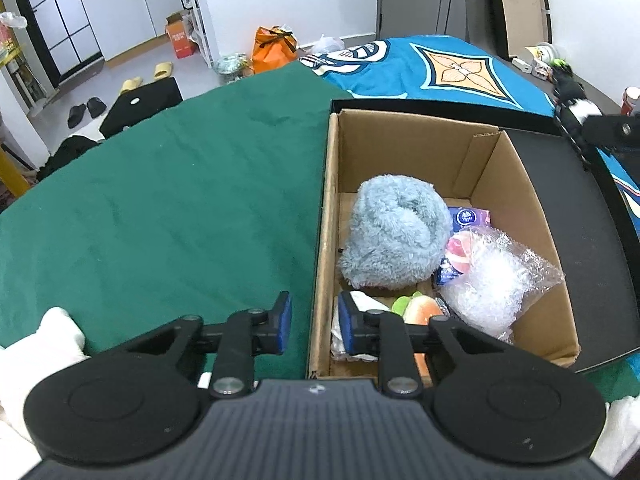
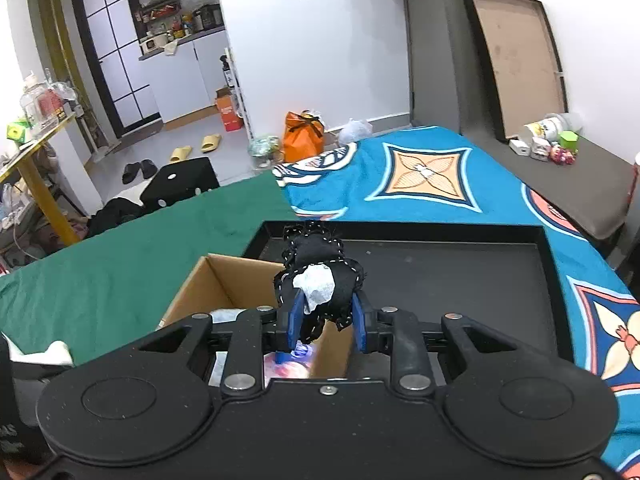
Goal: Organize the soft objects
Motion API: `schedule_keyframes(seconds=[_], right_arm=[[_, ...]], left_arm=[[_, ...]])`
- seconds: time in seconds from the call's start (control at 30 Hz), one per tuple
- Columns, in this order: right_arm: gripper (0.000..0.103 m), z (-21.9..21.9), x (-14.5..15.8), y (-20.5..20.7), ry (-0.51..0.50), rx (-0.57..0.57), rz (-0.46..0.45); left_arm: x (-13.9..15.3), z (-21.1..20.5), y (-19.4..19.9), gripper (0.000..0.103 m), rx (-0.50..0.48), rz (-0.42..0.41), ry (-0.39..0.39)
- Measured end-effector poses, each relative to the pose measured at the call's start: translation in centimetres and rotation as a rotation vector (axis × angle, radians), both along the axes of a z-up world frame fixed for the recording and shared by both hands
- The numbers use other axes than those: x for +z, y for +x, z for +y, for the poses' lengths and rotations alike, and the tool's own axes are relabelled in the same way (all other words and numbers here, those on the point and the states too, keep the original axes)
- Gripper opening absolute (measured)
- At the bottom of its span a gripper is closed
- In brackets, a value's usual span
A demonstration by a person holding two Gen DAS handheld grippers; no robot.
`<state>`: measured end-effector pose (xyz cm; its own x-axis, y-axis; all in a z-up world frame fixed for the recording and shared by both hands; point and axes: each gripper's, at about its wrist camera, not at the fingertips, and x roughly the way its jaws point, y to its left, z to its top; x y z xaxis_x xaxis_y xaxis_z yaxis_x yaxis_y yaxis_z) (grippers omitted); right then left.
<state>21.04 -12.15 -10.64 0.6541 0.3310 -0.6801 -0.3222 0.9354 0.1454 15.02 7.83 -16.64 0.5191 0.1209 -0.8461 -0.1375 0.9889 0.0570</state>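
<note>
Two grippers: my right gripper (image 2: 326, 322) is clamped on a black stitched soft toy (image 2: 320, 272) above the cardboard box (image 1: 520, 184), which sits in the black tray (image 2: 460, 272). My left gripper (image 1: 314, 322) straddles the box's left wall, jaws narrowly apart, gripping nothing.

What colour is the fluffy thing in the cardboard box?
Pale grey-blue fluffy plush, clearest in the left wrist view.

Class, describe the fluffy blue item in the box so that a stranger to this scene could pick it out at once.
Find the open cardboard box standing on the black tray beside the green cloth. Inside, against the box's left wall, sits the blue-grey fuzzy bundle. It is the largest thing there and the only shaggy one; its neighbours are glossy plastic packets.
</note>
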Motion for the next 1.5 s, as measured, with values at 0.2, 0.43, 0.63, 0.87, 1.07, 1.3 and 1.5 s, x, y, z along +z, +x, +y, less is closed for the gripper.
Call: schedule_keyframes(seconds=[0.2,0.43,0.63,0.87,1.07,1.3,1.5], right_arm=[[0.038,1.2,0.9,0.3,0.023,0.026,-0.026],[0.054,0.9,0.7,-0.4,0.003,0.029,-0.004],[0.055,-1.4,0.2,-1.5,0.001,-0.022,0.038],[0.058,-3.5,0.4,-2.7,0.007,-0.054,0.048],[0.060,-4.6,0.6,-3.3,0.016,-0.070,0.049],[0.070,-5.5,1.0,-4.2,0.034,-0.087,0.037],[0.089,-6.5,2.0,-5.0,0.042,-0.106,0.012]], left_arm=[[-0.3,0.3,0.0,0.008,-0.009,0.015,-0.038],[-0.1,0.4,-0.2,0.008,-0.017,0.007,-0.050],[0.1,0.4,-0.3,0.009,-0.005,0.013,-0.039],[1.0,0.4,-0.4,0.012,0.011,0.007,-0.038],[2.0,0.4,-0.9,0.013,0.036,0.014,-0.048],[3.9,0.0,-1.5,0.031,0.037,0.002,-0.046],[6.2,-0.9,-2.0,0.056,0.033,-0.024,-0.039]])
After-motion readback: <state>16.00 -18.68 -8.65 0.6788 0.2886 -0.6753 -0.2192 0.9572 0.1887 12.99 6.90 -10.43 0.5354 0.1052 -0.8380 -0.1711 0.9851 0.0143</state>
